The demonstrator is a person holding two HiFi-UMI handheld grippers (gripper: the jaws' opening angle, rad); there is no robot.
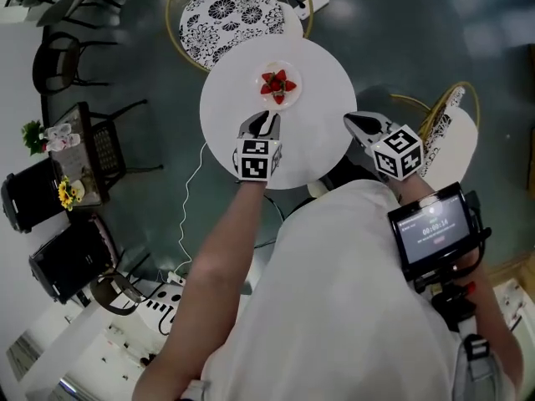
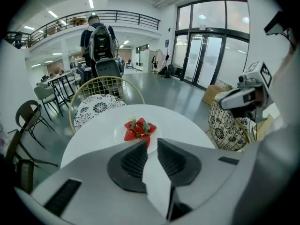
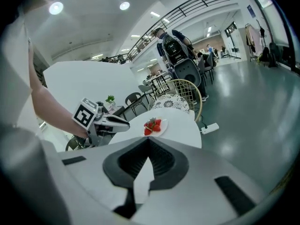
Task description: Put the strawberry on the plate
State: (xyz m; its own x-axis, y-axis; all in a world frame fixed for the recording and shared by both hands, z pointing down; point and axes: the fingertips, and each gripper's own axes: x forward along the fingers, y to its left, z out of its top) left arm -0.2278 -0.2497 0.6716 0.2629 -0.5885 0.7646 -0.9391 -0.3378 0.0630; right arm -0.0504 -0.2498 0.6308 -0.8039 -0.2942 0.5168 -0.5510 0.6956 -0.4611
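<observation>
Several red strawberries (image 1: 277, 84) lie piled on a small white plate (image 1: 293, 79) near the far side of a round white table (image 1: 326, 82). My left gripper (image 1: 264, 122) hovers over the table just short of the plate. In the left gripper view its jaws (image 2: 152, 142) stand a little apart with nothing between them, and the strawberries (image 2: 138, 129) show just beyond the tips. My right gripper (image 1: 349, 119) is at the table's right edge. In its own view the tips (image 3: 149, 140) meet, with no object in them, and the strawberries (image 3: 152, 125) lie farther off.
A gold-framed chair with a black-and-white patterned seat (image 1: 230, 7) stands behind the table, and a second one (image 1: 447, 128) at its right. A white power strip (image 1: 313, 7) lies on the floor. Dark chairs (image 1: 58, 57) stand at the left. A person with a backpack (image 2: 98, 41) is far off.
</observation>
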